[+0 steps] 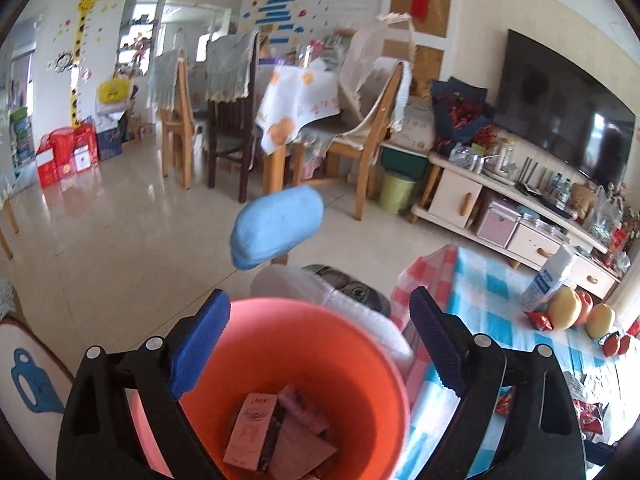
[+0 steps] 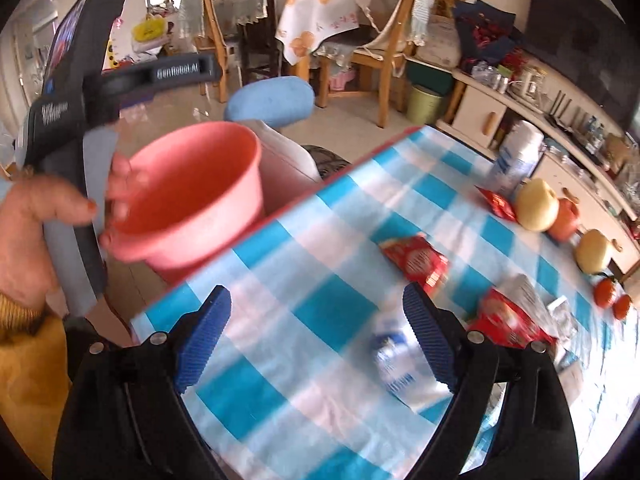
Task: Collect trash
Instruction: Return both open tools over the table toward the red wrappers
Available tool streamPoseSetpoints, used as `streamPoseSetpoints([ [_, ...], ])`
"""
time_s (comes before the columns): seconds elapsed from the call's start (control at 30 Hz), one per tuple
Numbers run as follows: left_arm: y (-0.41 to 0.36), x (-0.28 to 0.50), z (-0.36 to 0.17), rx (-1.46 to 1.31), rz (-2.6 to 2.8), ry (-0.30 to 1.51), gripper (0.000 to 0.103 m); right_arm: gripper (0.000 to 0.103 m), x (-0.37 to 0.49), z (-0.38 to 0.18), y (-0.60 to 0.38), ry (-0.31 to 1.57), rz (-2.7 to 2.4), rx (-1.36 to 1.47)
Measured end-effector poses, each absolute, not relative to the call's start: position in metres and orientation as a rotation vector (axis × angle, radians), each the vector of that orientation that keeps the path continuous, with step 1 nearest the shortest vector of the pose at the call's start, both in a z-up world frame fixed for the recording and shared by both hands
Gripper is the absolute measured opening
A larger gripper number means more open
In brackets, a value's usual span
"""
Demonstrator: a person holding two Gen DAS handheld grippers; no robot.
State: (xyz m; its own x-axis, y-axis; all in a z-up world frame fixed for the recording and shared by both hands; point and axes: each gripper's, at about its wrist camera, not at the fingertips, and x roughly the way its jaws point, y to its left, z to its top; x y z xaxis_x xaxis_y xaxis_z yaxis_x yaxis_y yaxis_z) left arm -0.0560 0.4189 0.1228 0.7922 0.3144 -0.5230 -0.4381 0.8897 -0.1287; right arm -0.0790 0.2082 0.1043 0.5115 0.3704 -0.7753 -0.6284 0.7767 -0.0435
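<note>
Right tongs (image 2: 316,336) gaping wide, empty, over checked desk (image 2: 320,304); blurred blue-white wrapper (image 2: 394,364) just inside, toward 3 o'clock pad, long axis running 12 to 6. Left tongs (image 1: 320,340) likewise wide, empty, above orange bin (image 1: 320,360). Right hand nearer.

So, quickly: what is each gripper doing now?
Left gripper: open above the orange bucket, holding nothing.
Right gripper: open above the checked tablecloth, empty.

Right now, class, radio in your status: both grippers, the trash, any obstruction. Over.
Left gripper open over round orange plastic bin. Right gripper open above blurred blue-white wrapper. Red snack packets remain on table. Path unobstructed.
</note>
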Motion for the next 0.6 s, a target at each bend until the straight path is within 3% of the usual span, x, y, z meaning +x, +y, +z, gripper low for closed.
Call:
streamPoseSetpoints([
  [0.6, 0.319, -0.03, 0.115, -0.125, 0.171, 0.52, 0.09, 0.093, -0.114, 0.114, 0.123, 0.723, 0.565, -0.333],
])
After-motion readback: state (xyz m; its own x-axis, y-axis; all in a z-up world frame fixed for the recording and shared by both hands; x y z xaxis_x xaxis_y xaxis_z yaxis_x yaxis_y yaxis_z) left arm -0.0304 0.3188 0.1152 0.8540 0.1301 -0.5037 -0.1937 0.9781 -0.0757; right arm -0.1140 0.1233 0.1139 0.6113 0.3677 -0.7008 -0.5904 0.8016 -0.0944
